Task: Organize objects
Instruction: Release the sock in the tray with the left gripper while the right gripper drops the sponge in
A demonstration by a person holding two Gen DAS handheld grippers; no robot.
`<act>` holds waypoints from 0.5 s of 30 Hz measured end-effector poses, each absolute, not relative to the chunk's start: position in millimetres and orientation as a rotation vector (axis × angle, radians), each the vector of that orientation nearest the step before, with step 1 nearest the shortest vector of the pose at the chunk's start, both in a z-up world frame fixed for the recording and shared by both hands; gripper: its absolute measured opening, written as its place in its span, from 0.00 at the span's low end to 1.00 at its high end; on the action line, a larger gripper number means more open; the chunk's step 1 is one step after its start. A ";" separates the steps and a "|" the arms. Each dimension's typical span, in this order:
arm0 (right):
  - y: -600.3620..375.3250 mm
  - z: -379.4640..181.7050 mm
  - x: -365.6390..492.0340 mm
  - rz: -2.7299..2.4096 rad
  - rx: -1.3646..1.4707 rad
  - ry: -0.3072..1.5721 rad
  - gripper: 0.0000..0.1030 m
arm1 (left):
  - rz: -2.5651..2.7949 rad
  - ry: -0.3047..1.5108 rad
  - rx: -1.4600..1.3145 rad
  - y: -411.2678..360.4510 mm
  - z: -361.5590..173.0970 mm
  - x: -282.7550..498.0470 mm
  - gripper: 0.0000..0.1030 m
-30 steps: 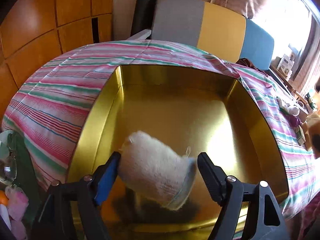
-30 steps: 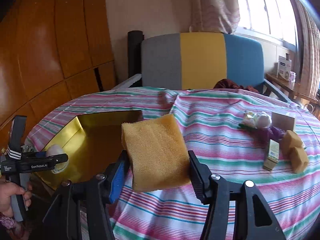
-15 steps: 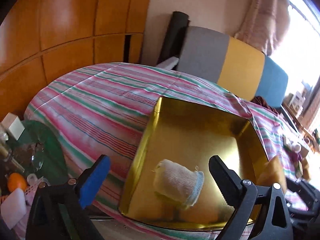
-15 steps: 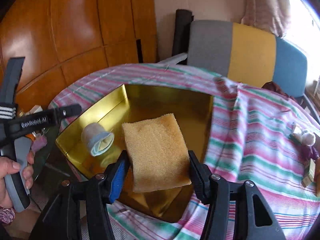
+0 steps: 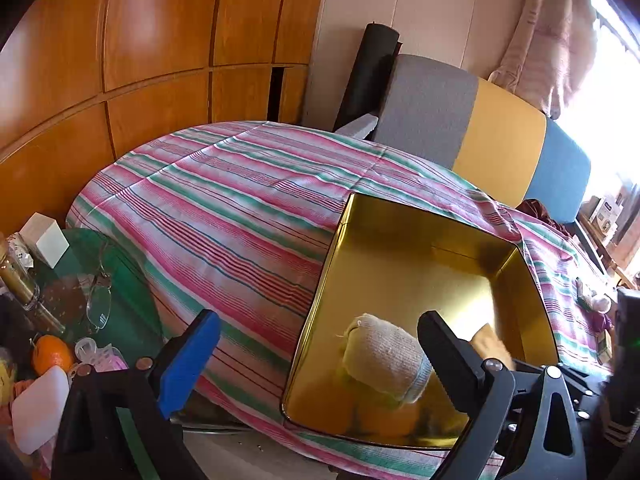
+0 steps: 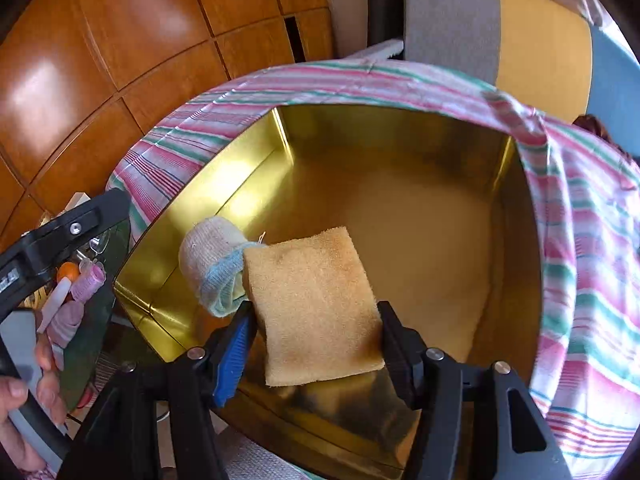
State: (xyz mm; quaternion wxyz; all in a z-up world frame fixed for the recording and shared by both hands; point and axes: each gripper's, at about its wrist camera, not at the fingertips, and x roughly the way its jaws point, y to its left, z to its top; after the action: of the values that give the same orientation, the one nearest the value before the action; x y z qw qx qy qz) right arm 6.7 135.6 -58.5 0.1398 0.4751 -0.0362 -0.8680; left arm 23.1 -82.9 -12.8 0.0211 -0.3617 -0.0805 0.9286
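The right gripper [image 6: 314, 338] has its two fingers on both sides of a yellow sponge [image 6: 314, 310]. The jaws have just been opening, and a thin gap shows at the right finger, so the sponge is between them but I cannot tell if the pads still press on it. The sponge is inside the gold tin [image 6: 512, 240], low over the bottom, tilted, and its far left corner touches a rolled white sock [image 6: 212, 264] with a blue cuff. The sock lies on the tin bottom near the left wall.

The left gripper [image 5: 316, 354] stands wide apart with nothing between its fingers; its jaws have been opening too. Its blue pad [image 5: 188, 364] is over the striped cloth [image 5: 224, 208], outside the tin, and its black finger is over the tin, just in front of the sock [image 5: 384, 356]. A small piece of the sponge [image 5: 490, 342] shows behind that finger.

The tin [image 5: 320, 320] sits on the striped cloth near its front edge. Left of it is a green glass table [image 5: 120, 320] with glasses [image 5: 98, 300], an orange [image 5: 52, 354] and a white box [image 5: 46, 238]. A hand [image 6: 24, 412] holds the left gripper's handle at the lower left of the right view. Behind are a chair back [image 5: 480, 136] in grey, yellow and blue, and wooden wall panels [image 5: 140, 40].
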 end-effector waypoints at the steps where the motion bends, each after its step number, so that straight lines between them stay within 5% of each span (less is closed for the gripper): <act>1: 134.6 -60.4 6.2 -2.504 1.382 -0.106 0.64 | 2.877 -0.257 -1.125 -83.9 -13.6 23.0 0.97; 15: 148.3 -28.5 25.8 -2.638 1.238 -0.055 0.69 | 2.847 -0.247 -1.121 -67.7 -11.5 25.6 0.97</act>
State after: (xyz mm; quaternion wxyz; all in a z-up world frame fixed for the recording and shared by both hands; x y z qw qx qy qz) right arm 25.8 148.3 -28.5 0.1132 0.4221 -0.0188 -0.8993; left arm 25.6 -67.7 -11.5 0.0359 -0.3651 -0.0803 0.9268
